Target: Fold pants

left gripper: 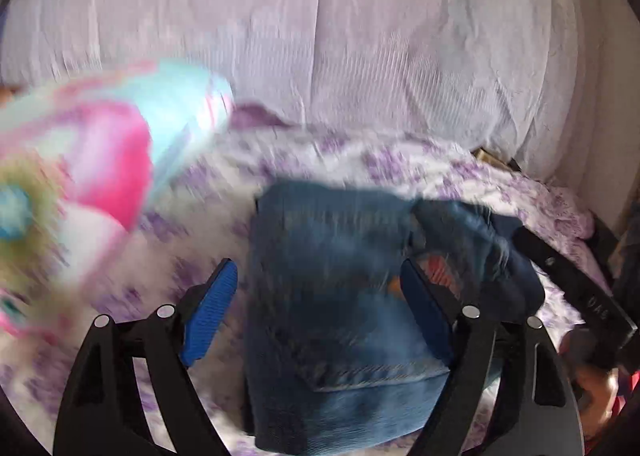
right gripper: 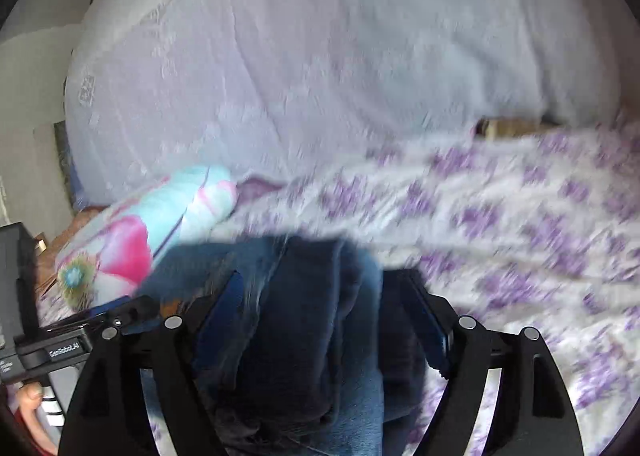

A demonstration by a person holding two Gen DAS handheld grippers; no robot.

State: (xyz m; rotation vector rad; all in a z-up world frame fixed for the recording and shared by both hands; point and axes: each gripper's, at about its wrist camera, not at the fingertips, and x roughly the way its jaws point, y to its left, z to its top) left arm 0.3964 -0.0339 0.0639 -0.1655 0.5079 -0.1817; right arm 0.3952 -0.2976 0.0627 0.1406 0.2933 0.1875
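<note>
Folded blue jeans [left gripper: 332, 276] lie in a thick stack on the flowered bed sheet [left gripper: 360, 159]. In the left wrist view my left gripper [left gripper: 318, 268] straddles the stack; its left blue pad [left gripper: 212, 312] stands clear of the denim, and cloth spills past the right pad. In the right wrist view the jeans [right gripper: 304, 316] show as dark stacked layers between the fingers of my right gripper [right gripper: 322, 276], with a gap beside the right pad [right gripper: 428, 324]. Both grippers are open. Both views are blurred.
A pink and turquoise cushion [left gripper: 100, 159] [right gripper: 160, 215] lies left of the jeans. A big lilac-covered bolster [left gripper: 320, 35] [right gripper: 320, 55] rises behind the sheet [right gripper: 520, 215]. The other gripper's body [left gripper: 576, 288] [right gripper: 60, 348] shows at each frame's edge, held by a hand [right gripper: 32, 396].
</note>
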